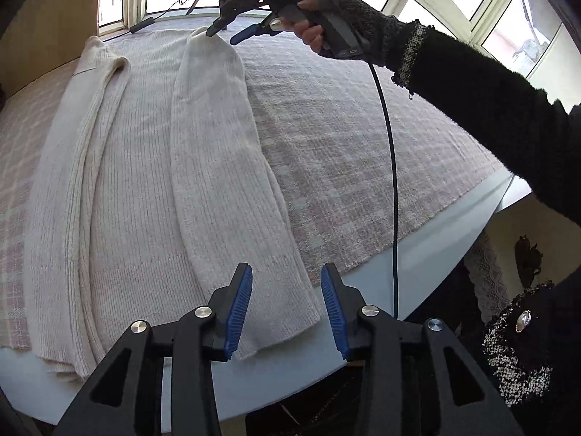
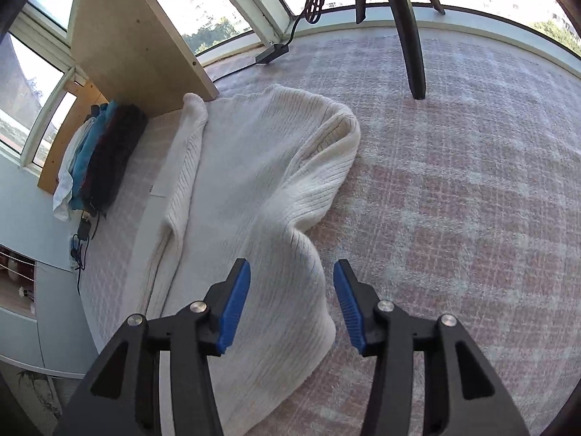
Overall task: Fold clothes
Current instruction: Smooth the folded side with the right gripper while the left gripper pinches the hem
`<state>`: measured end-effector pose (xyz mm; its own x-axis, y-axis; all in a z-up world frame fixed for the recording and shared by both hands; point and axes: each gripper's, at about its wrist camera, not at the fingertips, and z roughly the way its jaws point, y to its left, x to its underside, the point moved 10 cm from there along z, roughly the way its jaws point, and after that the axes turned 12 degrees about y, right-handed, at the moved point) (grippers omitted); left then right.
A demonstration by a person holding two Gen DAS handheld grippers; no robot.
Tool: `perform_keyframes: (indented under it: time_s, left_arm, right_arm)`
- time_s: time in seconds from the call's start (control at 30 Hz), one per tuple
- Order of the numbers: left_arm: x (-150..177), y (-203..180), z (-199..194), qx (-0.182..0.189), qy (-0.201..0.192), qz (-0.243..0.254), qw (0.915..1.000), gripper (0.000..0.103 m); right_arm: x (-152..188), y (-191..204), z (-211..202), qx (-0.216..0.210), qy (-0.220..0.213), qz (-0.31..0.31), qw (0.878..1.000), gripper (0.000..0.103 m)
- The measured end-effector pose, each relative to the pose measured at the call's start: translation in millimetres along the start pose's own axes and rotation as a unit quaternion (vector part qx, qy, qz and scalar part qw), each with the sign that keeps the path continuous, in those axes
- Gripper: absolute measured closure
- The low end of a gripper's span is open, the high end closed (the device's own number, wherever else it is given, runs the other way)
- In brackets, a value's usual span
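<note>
A cream ribbed sweater (image 1: 138,196) lies flat on a pink-and-white checked cloth (image 1: 345,152) covering the table, both sleeves folded lengthwise over its body. In the left wrist view, the left gripper (image 1: 287,307) hovers with its blue-padded jaws spread and empty, one sleeve's cuff (image 1: 279,327) lying just ahead of and below them at the table's near edge. Only this view shows the right gripper (image 1: 227,34) from outside: held in a person's gloved hand (image 1: 326,21), a black cable (image 1: 390,167) trailing from it, its tips parted just above the sleeve's far end.

The right wrist view looks along the right gripper (image 2: 292,303), jaws wide with nothing between them, the sleeve (image 2: 290,290) directly beneath. It alone reveals a stack of folded clothes (image 2: 98,160) beyond the sweater to the left, under a wooden board (image 2: 130,36), and dark tripod legs (image 2: 410,36) ahead.
</note>
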<state>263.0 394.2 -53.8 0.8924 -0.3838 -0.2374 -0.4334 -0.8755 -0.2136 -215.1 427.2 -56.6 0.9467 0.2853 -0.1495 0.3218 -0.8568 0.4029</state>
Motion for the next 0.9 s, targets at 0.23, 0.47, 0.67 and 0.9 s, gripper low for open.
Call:
perform_keyframes:
  time_s: [0.23, 0.47, 0.67, 0.9]
  left_arm:
    - [0.3, -13.7, 23.1, -0.069, 0.013, 0.038, 0.9968, 0.061]
    - [-1.5, 22.2, 13.3, 0.056, 0.001, -0.069, 0.9960, 0.099]
    - [2.0, 31.9, -4.5, 0.103, -0.031, -0.102, 0.9889, 0.100]
    - [-0.3, 23.3, -8.9, 0.060, -0.043, -0.070, 0.9948, 0.099]
  right_arm:
    - [17.7, -4.1, 14.4, -0.003, 0.003, 0.008, 1.000, 0.051]
    - [30.0, 4.2, 18.4, -0.009, -0.009, 0.003, 1.000, 0.085]
    - [12.3, 25.1, -4.0, -0.041, -0.011, 0.040, 0.998, 0.087]
    - [-11.0, 72.6, -2.8, 0.026, 0.014, 0.007, 1.000, 0.088]
